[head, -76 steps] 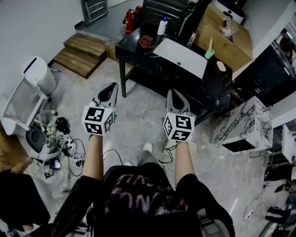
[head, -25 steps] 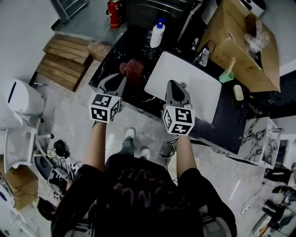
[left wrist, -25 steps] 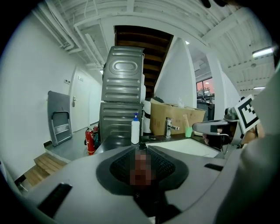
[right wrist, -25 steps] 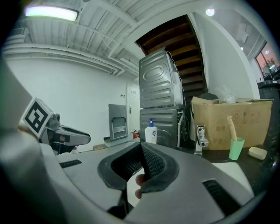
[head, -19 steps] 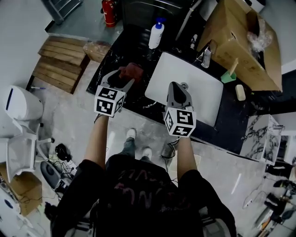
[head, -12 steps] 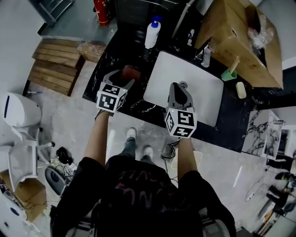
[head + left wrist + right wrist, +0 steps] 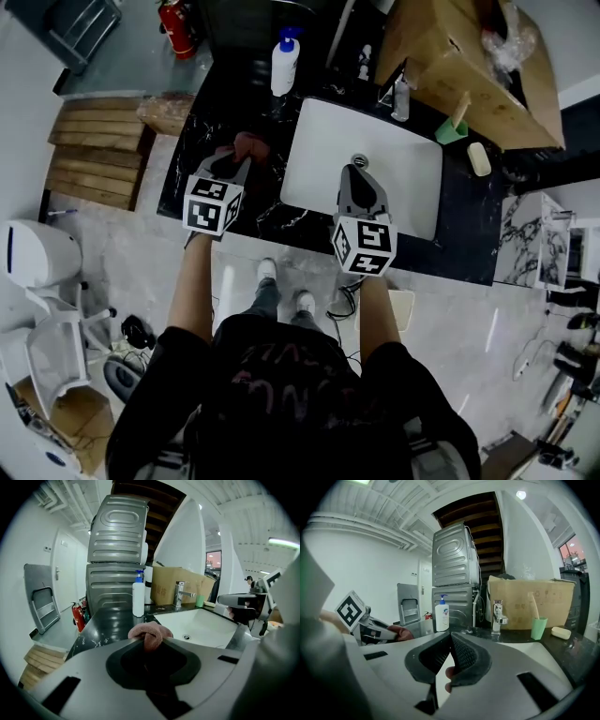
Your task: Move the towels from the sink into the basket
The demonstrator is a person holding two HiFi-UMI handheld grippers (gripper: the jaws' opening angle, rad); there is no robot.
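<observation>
A pinkish-red towel [image 7: 247, 142] lies bunched on the black counter [image 7: 202, 122], just left of the white sink [image 7: 412, 187]. My left gripper [image 7: 231, 161] reaches down onto it. Its jaws have just been closing, and a fold of the towel [image 7: 150, 633] is pinched between the tips of the left gripper [image 7: 149, 643]. My right gripper [image 7: 359, 170] hovers over the sink's front edge. In the right gripper view the right gripper [image 7: 450, 637] is shut with nothing held. The basin shows only its drain.
A white soap dispenser [image 7: 283, 62] stands behind the towel. A tap [image 7: 400, 94], green cup [image 7: 451, 131], soap bar [image 7: 479, 159] and cardboard box [image 7: 469, 56] line the back. Stacked grey machines [image 7: 117, 564] rise behind the counter. Wooden pallets [image 7: 94, 150] lie on the floor at left.
The person has stepped up to the counter. The left gripper moved forward and down onto the red towel and closed on it. The right gripper came over the sink's front edge.
</observation>
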